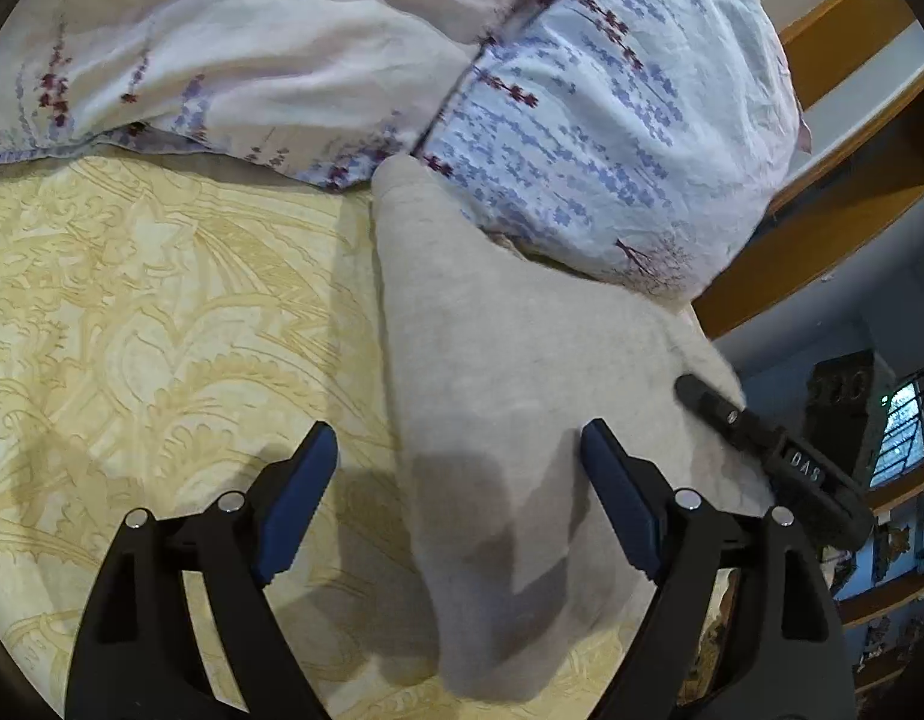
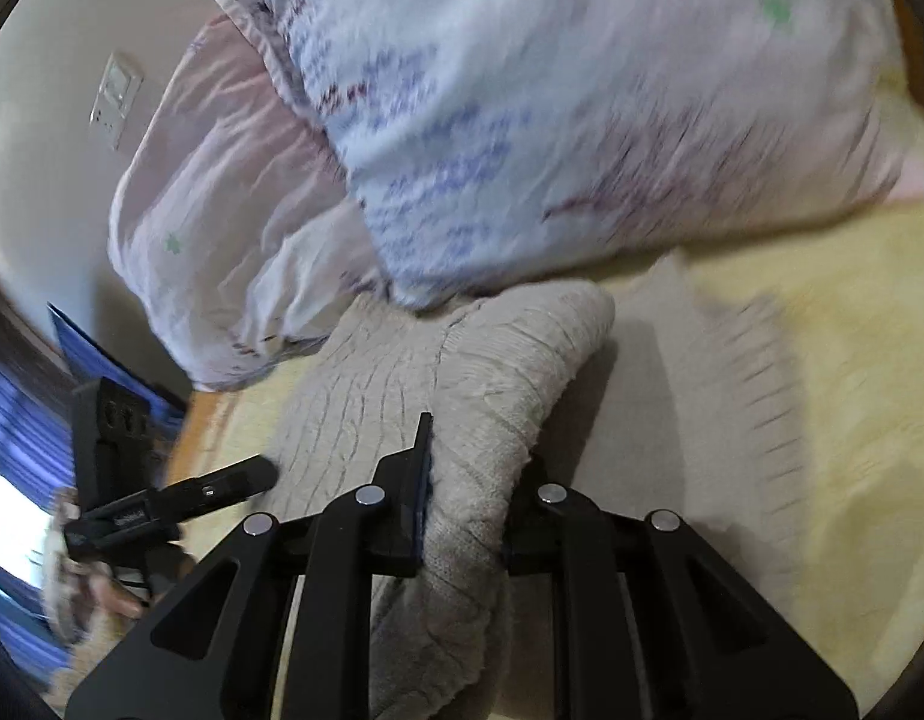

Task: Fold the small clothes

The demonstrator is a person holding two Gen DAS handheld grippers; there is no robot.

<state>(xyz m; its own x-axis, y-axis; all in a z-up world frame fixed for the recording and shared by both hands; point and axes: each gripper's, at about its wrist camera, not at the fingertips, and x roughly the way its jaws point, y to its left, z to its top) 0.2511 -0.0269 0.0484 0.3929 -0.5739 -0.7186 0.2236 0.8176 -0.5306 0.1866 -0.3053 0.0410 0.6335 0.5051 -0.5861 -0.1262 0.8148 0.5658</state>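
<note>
Right tool [image 2: 462, 516] pinches the knit [image 2: 462, 372] to lift a fold; left tool [image 1: 456, 504] gapes wide, empty, above the bed [image 1: 132, 312].

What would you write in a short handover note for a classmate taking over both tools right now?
Right tool: shut on a bunched fold of the beige garment, lifting it.
Left tool: open, over the same garment, gripping nothing.
Garment: on the yellow bedsheet, its far end against the flowered pillow.
Done: one edge gathered up.
Left: carry that edge over, flatten it, finish the fold.
</note>
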